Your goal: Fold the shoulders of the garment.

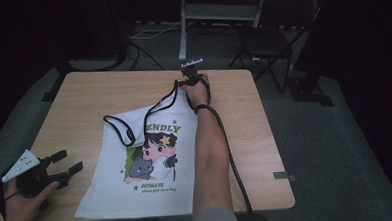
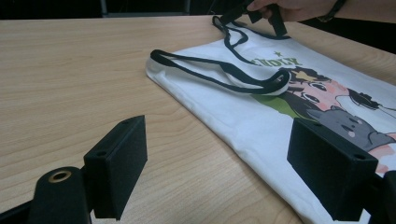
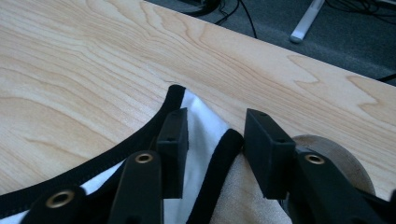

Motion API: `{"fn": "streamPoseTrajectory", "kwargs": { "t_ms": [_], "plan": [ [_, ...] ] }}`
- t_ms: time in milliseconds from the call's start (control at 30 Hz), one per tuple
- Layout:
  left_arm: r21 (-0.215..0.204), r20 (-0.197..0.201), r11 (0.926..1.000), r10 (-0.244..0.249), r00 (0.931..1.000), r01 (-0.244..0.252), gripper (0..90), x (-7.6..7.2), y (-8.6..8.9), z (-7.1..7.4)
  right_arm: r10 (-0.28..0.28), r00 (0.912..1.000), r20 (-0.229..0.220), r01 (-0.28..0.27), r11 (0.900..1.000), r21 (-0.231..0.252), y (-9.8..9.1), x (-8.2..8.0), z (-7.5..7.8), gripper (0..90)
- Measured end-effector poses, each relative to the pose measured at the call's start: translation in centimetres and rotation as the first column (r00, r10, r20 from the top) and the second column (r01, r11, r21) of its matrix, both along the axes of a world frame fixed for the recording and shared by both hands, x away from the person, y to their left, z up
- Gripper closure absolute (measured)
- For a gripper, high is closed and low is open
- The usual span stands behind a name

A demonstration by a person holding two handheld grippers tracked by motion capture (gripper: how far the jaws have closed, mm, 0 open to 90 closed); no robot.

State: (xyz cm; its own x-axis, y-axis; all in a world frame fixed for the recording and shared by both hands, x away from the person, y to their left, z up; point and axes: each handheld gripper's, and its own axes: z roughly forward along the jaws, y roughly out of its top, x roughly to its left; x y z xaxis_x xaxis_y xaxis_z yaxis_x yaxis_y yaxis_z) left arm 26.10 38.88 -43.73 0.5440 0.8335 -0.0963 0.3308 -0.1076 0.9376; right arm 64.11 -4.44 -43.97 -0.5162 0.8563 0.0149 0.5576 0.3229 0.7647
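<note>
A white tank top [image 1: 151, 157] with black trim and a cartoon print lies flat on the wooden table [image 1: 83, 95], straps toward the far side. My right gripper [image 1: 187, 81] is at the far right shoulder strap [image 3: 219, 158]. In the right gripper view its jaws [image 3: 215, 140] straddle the black-edged strap and a fold of white cloth, with a gap left between the pads. My left gripper [image 1: 68, 162] rests open near the table's front left, beside the shirt's hem. In the left gripper view its jaws [image 2: 219, 163] stand wide, with nothing between them.
The right gripper's cable [image 1: 225, 139] trails along the forearm and off the front edge. A folding chair [image 1: 266, 42] and a metal desk frame [image 1: 183, 26] stand beyond the table's far side. Bare wood lies left of the shirt.
</note>
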Motion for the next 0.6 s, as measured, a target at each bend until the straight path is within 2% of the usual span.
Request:
{"fn": "streamPoseTrajectory", "kwargs": {
  "t_ms": [200,367,600],
  "plan": [
    [0.000,-0.002,1.0000,0.001,1.0000,-0.001,19.8,0.03,-0.02,0.00,0.018,0.9998,0.001,-0.018,0.9998,0.012,0.01,-0.07,-0.04,73.4],
    [-0.001,-0.002,1.0000,0.002,1.0000,-0.002,19.8,0.01,0.01,-0.01,0.030,0.9995,0.000,-0.030,0.9992,0.025,-0.11,-0.17,-0.06,78.3],
    [0.001,-0.002,1.0000,0.001,1.0000,-0.001,19.8,-0.01,-0.01,0.00,0.049,0.9984,0.028,-0.050,0.9972,0.055,-0.39,-0.51,0.43,81.4]
  ]
}}
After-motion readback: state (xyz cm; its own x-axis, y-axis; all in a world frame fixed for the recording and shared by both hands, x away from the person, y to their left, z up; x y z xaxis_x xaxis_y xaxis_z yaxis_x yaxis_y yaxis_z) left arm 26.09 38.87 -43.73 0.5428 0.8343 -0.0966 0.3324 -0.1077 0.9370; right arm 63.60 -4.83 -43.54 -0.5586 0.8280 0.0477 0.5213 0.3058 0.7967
